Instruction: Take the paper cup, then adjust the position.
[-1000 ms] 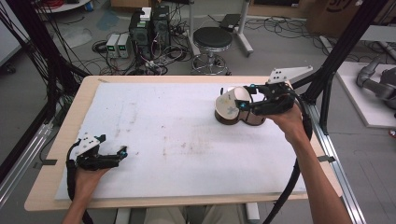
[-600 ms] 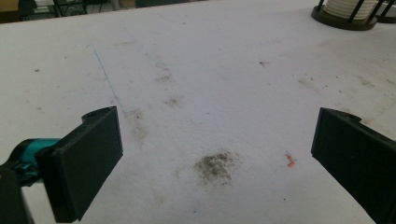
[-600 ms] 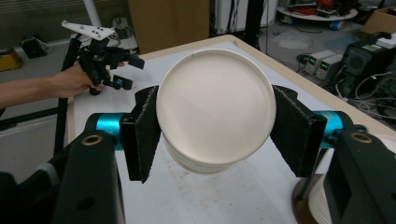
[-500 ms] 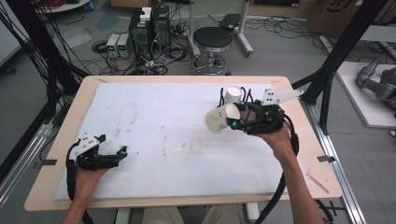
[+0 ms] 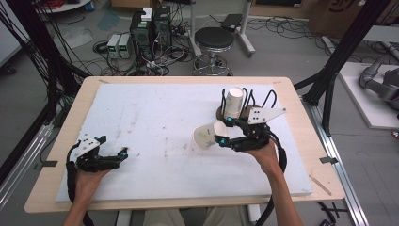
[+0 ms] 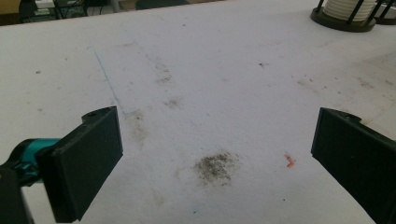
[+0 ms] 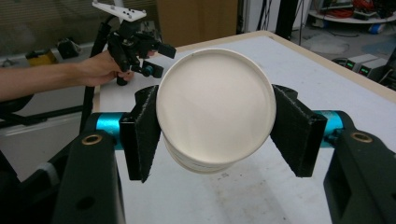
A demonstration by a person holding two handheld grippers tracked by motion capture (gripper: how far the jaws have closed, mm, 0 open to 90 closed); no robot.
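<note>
Two grippers over the table
Left gripper [image 5: 123, 155] rests near the table's front-left corner, jaws wide; right gripper [image 5: 220, 132] hovers mid-right, clamped.

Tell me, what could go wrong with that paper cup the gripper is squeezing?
1. The right gripper pinches the white paper cup by its thin sides, lying sideways. Squeezing harder might dent it; holding looser might let it slip.
2. The cup hangs in the air above the white table cover. If it drops, it could roll away.
3. The black wire rack with another cup stands just behind the hand. A careless swing back might bump it.
</note>
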